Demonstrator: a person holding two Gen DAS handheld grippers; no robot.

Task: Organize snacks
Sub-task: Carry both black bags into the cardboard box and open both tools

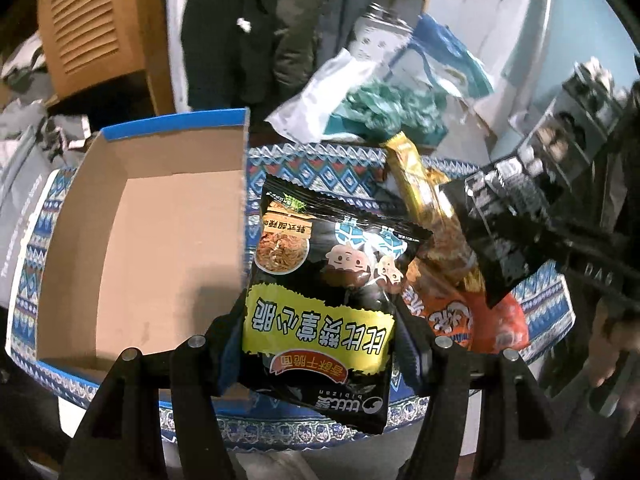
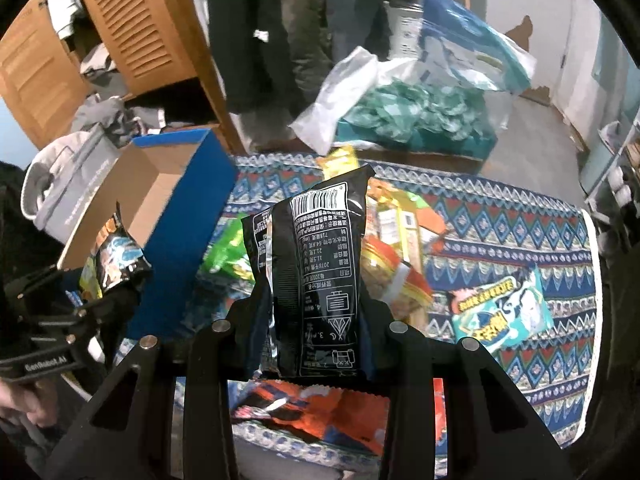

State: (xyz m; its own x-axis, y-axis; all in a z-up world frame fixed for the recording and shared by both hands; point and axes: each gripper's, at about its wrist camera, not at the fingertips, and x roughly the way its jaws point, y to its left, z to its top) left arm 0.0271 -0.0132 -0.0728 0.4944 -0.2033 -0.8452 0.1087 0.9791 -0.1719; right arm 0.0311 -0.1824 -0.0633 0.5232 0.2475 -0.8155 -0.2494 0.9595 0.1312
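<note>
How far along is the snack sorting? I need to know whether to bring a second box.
Barely started: the cardboard box looks empty inside. In hand: the left gripper holds a black noodle-snack packet, the right gripper another black packet, back side showing. Left: the orange packet, green packet, light-blue packet and others on the patterned cloth.

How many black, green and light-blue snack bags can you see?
black bags: 2
green bag: 1
light-blue bag: 1
Total: 4
</note>
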